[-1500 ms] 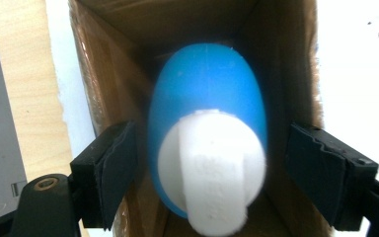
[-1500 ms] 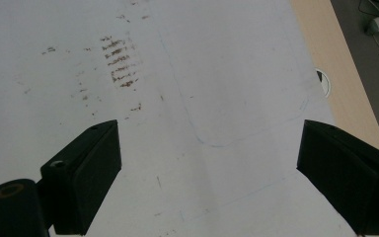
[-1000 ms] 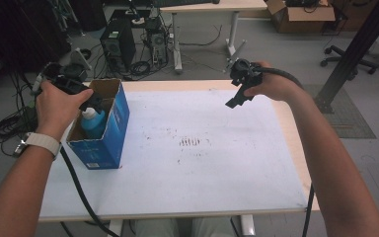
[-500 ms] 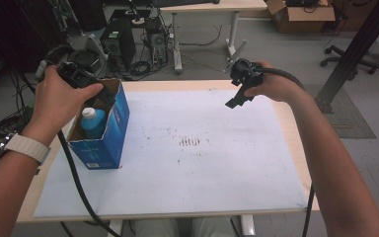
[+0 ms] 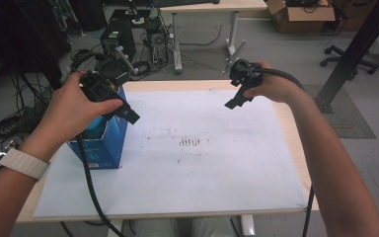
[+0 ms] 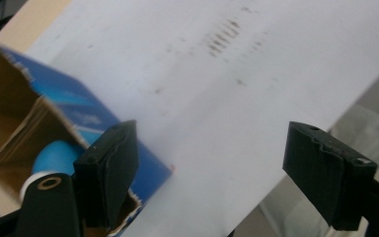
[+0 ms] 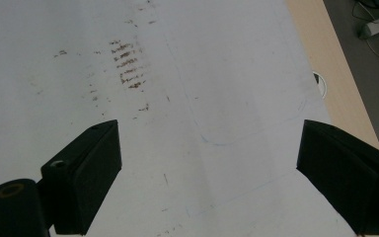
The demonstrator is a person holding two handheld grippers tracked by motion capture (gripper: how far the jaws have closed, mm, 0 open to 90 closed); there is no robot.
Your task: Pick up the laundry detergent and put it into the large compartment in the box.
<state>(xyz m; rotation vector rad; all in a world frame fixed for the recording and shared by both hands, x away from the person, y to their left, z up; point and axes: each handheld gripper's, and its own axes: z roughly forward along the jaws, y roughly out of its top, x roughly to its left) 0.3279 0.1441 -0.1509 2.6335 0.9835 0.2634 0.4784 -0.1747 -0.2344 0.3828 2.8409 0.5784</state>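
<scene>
An open blue cardboard box (image 5: 103, 150) stands at the table's left edge. Inside it sits a blue bottle with a white cap (image 6: 53, 157), partly hidden in the high view by my left hand. My left gripper (image 5: 127, 113) hovers above the box's right wall, and its jaws (image 6: 217, 168) are wide open with nothing between them. My right gripper (image 5: 233, 100) is held in the air over the far right part of the table, pointing down. It too is open and empty (image 7: 207, 173) above the white sheet.
A large white paper sheet (image 5: 202, 173) with dark smudges (image 5: 192, 142) covers the wooden table (image 5: 296, 148). Cables trail from both grippers off the near edge. Behind the table are computer cases (image 5: 113, 42), floor cables and another desk.
My left gripper has risen from the box's mouth and swung to the right, over its right wall. The right gripper has stayed nearly still.
</scene>
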